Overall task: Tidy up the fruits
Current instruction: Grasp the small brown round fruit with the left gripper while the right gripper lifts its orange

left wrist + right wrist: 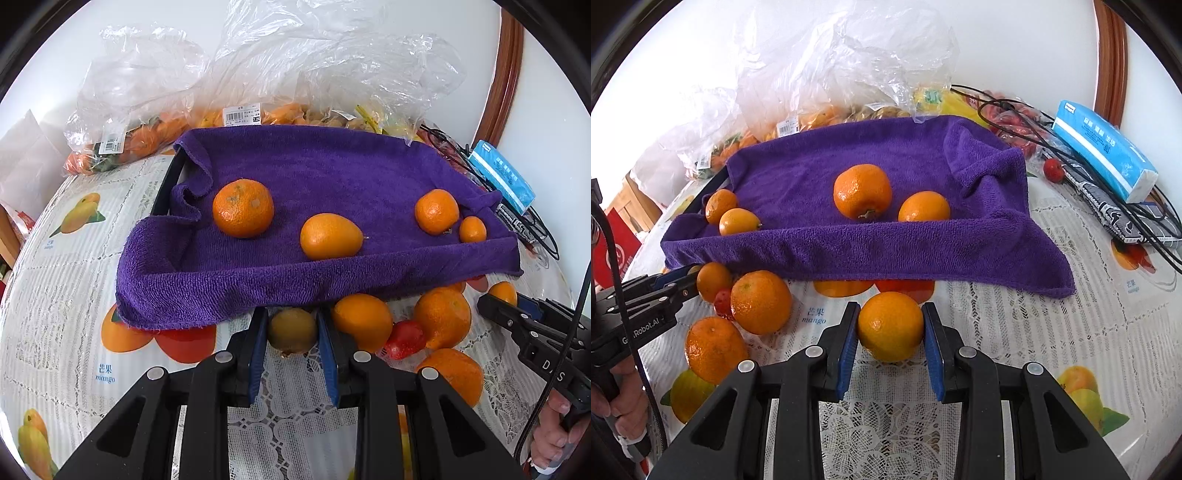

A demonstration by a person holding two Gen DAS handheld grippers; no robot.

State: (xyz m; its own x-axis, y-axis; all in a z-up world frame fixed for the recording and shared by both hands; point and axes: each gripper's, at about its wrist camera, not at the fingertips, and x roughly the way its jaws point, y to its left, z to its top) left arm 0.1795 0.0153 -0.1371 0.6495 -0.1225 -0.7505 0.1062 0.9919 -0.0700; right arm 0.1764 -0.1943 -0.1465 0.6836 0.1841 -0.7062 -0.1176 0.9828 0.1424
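Two claws work at the near edge of a purple towel (325, 177) that lines a tray on the table (1052, 332). The left claw (291, 330) is closed on a small brownish-green fruit (291, 329), its blue pads pressing both sides; the fruit sits on the lace cloth just in front of the towel's hanging hem. The right claw (891, 326) is clamped on an orange (890, 325), also low over the table, just short of the towel's front fold.

Four orange fruits lie on the towel: a large one (243, 207) near the left fold, an egg-shaped one (330, 236) close to the front rim, and two smaller ones (437, 211) packed into the right corner. The middle and back of the towel are open.

Between the two claws, loose oranges (761, 301) and a strawberry (404, 339) crowd the table against the towel's front edge, leaving little room there. To the right of the orange the table is bare up to a blue tissue pack (1104, 147) and black cables (1108, 206). Plastic bags (147, 92) of fruit press against the towel's far edge.
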